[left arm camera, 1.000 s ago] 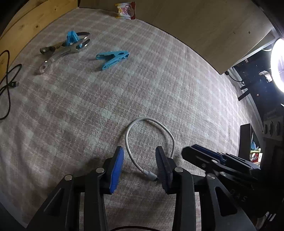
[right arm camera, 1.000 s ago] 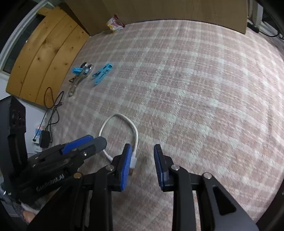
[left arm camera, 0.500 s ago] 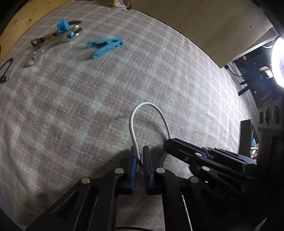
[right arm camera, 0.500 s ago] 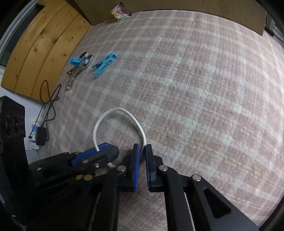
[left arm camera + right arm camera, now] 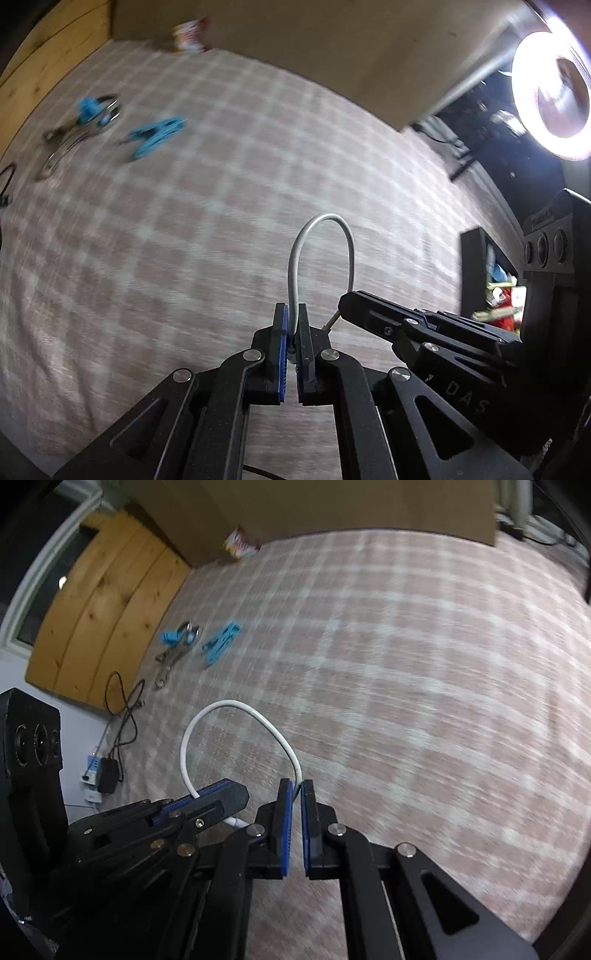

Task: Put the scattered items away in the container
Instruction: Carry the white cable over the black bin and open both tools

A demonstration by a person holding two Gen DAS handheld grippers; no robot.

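With each end of the short white cable [image 5: 320, 236] pinched, one in the left gripper [image 5: 291, 325] and one in the right gripper [image 5: 296, 801], it arches above the checked cloth [image 5: 406, 672]; pulling the hands apart could yank a plug free.

A short white cable [image 5: 320, 236] arches in a narrow upright loop, each end pinched between closed gripper pads. Far beyond the loop, on the pink plaid cloth, a blue clothespin [image 5: 157, 136] lies flat, and just left of the clothespin lie metal tongs [image 5: 70, 142] with a second blue clip [image 5: 88, 110] on them.
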